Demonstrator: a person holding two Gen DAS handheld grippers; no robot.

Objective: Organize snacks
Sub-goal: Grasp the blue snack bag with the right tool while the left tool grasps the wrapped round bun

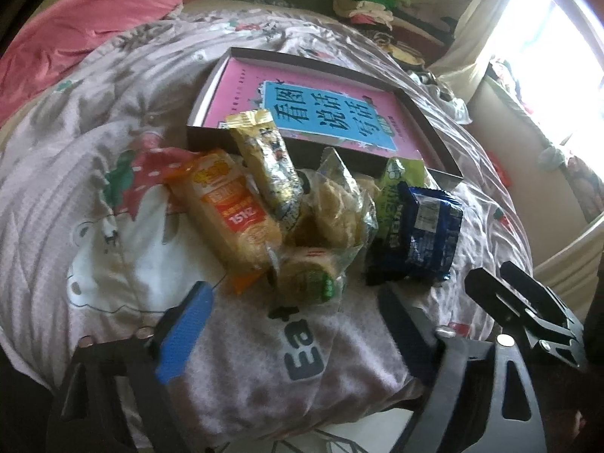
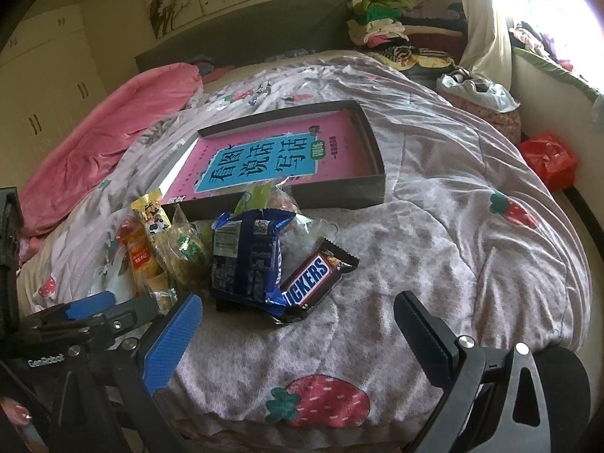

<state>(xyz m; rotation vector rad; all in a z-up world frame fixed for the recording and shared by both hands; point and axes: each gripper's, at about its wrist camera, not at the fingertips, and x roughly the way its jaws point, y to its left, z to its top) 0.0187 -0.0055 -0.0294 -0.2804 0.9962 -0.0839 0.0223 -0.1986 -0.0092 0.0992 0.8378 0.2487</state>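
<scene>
A heap of snacks lies on the quilt in front of a shallow dark box point(image 1: 430, 128) point(image 2: 339, 188) that holds a pink book point(image 1: 321, 113). The heap has an orange packet point(image 1: 226, 207), a gold packet point(image 1: 264, 158), clear-wrapped pastries point(image 1: 336, 204), a green packet point(image 1: 396, 181) and a blue packet point(image 1: 419, 234) point(image 2: 245, 260). A Snickers bar point(image 2: 313, 279) leans against the blue packet. My left gripper point(image 1: 292, 317) is open just short of a green-labelled pastry point(image 1: 309, 275). Open too, my right gripper point(image 2: 298, 336) hangs just before the Snickers bar. Neither holds anything.
The strawberry-print quilt point(image 2: 434, 226) covers the bed. A pink blanket point(image 2: 113, 132) lies at the left. Folded clothes point(image 2: 381, 19) are piled by the headboard. A red bag point(image 2: 551, 158) sits off the bed's right edge, under a bright window.
</scene>
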